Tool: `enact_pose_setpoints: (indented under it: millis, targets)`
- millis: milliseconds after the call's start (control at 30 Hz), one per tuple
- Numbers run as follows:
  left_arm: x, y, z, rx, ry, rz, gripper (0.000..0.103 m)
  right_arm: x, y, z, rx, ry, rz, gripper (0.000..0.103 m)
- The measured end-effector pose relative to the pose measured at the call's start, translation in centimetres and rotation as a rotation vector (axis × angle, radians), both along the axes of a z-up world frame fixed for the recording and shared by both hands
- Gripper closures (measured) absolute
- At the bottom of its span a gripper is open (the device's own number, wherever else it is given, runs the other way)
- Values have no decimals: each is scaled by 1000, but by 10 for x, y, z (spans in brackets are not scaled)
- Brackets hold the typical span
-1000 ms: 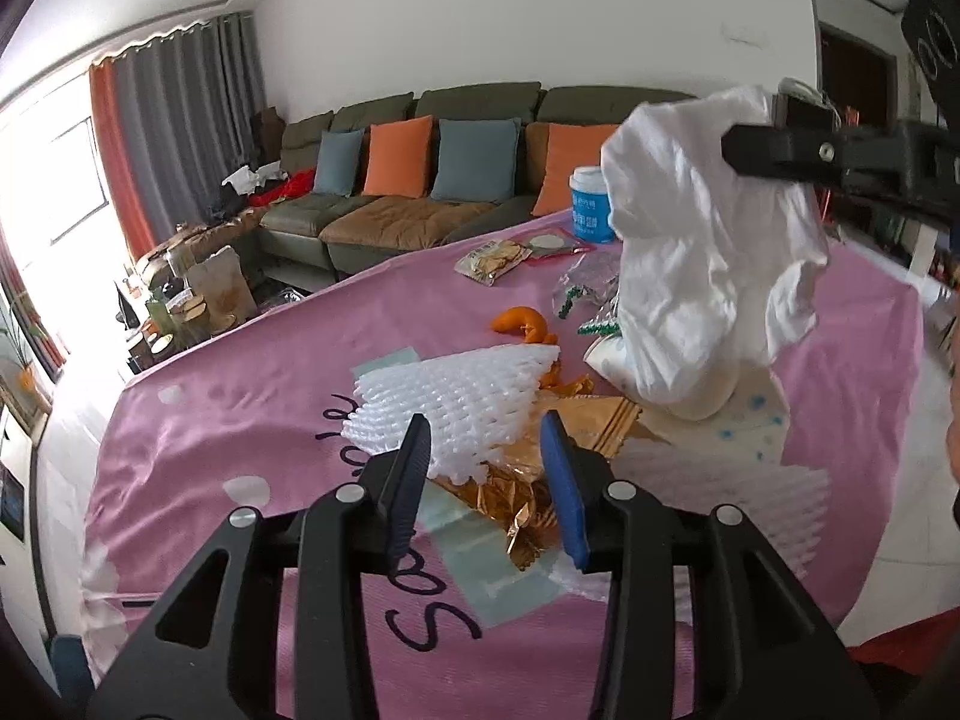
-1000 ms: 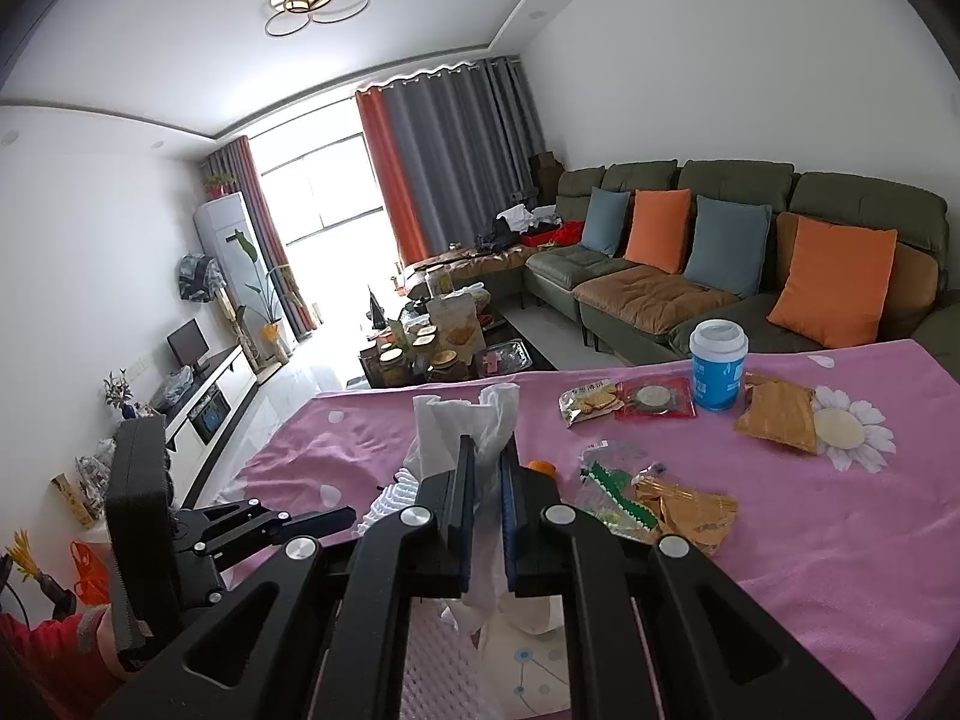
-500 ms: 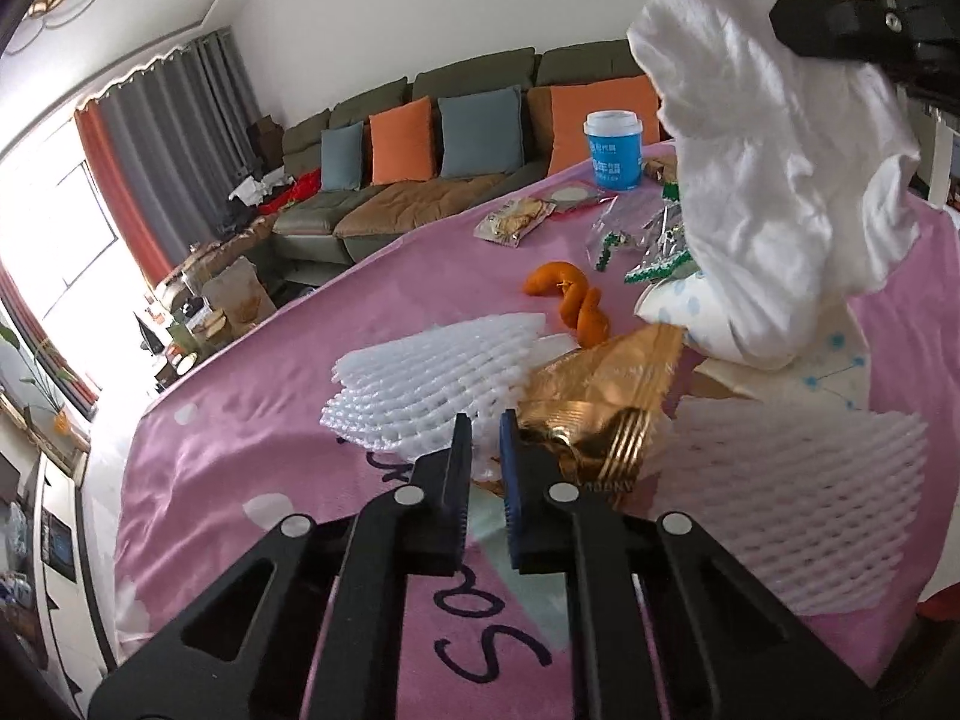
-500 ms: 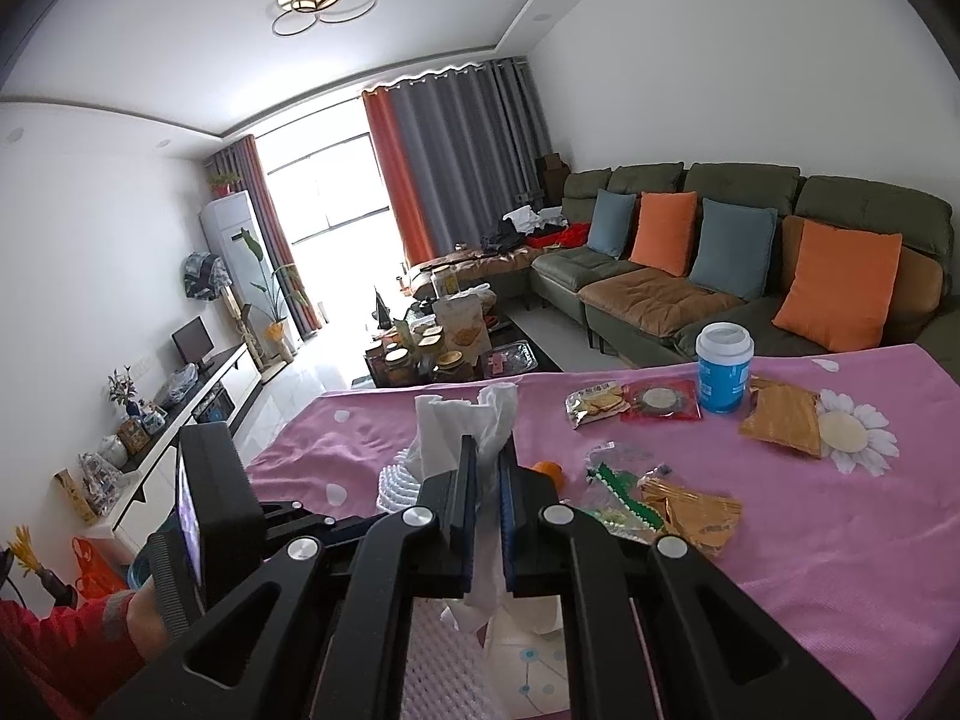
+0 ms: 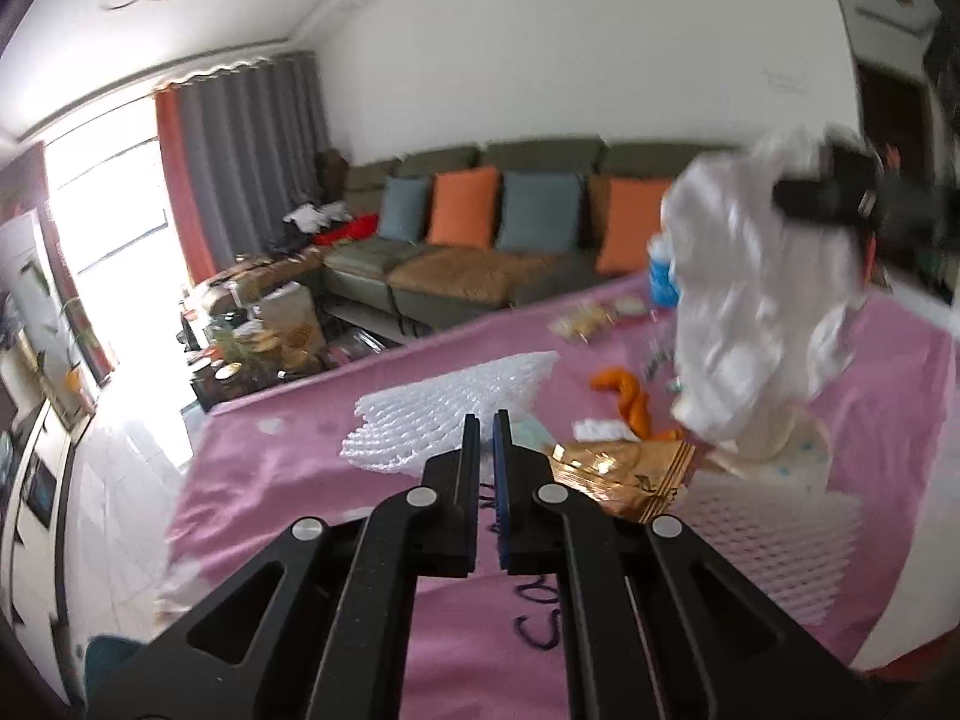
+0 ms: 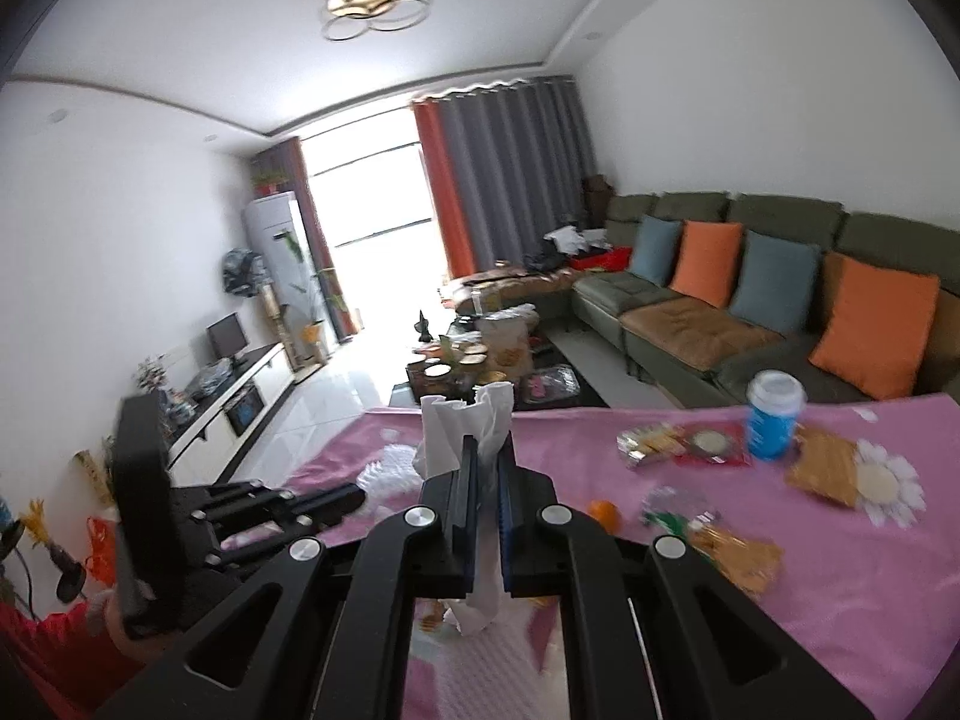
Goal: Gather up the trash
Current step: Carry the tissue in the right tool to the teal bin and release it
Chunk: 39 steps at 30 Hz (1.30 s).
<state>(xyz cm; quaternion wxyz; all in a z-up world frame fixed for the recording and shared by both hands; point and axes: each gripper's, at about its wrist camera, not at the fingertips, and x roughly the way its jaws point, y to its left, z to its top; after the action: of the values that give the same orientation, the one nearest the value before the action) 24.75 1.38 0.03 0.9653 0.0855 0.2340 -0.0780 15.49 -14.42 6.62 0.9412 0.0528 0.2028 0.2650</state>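
My left gripper (image 5: 486,420) is shut above the pink tablecloth (image 5: 288,480), and a crumpled gold wrapper (image 5: 624,474) hangs from the side of its fingertips. A white foam net (image 5: 444,414) lies just behind them. My right gripper (image 6: 487,444) is shut on a crumpled white bag (image 6: 465,420), held up over the table. In the left wrist view that white bag (image 5: 756,312) hangs at the right from the right gripper (image 5: 786,201). The right wrist view shows the left gripper (image 6: 354,498) low at the left, held by a red-sleeved hand (image 6: 36,648).
Orange peel (image 5: 630,396), a second foam net (image 5: 774,546) and a dotted paper bowl (image 5: 798,456) lie under the bag. Farther off stand a blue cup (image 6: 774,423), snack packets (image 6: 654,444) and a gold packet (image 6: 738,552). A sofa (image 6: 690,324) lies beyond the table.
The left jaws have shut by the gold wrapper, which bunched up, and that gripper has risen and tilted up. The right gripper has lifted the white bag a little.
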Motion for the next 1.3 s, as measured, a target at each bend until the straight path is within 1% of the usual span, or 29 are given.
enact_pose_setpoints:
  millis: [133, 200, 333, 400, 533, 700, 767, 833, 867, 900, 967, 1067, 1133, 1167, 1200, 1300]
  targets:
    - [-37, 42, 25, -60, -45, 95, 99, 4, 33, 8, 0, -8, 94, 98]
    - [-57, 63, 31, -63, -60, 153, 99, 6, 60, 10, -6, 2, 167, 98]
    - [-100, 117, 30, -81, -57, 298, 99, 9, 120, 8, -25, 36, 299, 98]
    - [-119, 147, 27, -109, -47, 364, 99, 12, 159, 5, -43, 62, 374, 98]
    - [-162, 204, 15, -141, -27, 505, 98, 14, 236, -5, -92, 115, 502, 98]
    - [-208, 272, -10, -240, 19, 621, 98, 15, 328, -28, -184, 208, 609, 98]
    - [-221, 292, -20, -272, 29, 650, 98, 15, 358, -40, -209, 260, 641, 98]
    - [-233, 313, -32, -305, 39, 683, 98, 11, 385, -50, -254, 275, 656, 98]
    - [-238, 323, -37, -335, 45, 689, 98, 12, 400, -58, -273, 305, 662, 98]
    - [-243, 333, -45, -375, 54, 696, 98, 10, 407, -61, -285, 316, 664, 98]
    - [-247, 345, -59, -424, 66, 704, 98, 11, 429, -75, -327, 357, 671, 98]
    - [-254, 363, -76, -508, 88, 710, 98, 12, 448, -95, -390, 404, 665, 93]
    - [-253, 364, -86, -513, 101, 706, 97, 13, 452, -103, -425, 408, 655, 90]
    - [-250, 362, -89, -520, 111, 704, 97, 13, 453, -106, -431, 415, 653, 85]
    - [-249, 364, -92, -525, 119, 705, 96, 13, 455, -108, -436, 424, 648, 77]
    - [-244, 362, -97, -534, 120, 710, 92, 12, 451, -108, -417, 429, 646, 58]
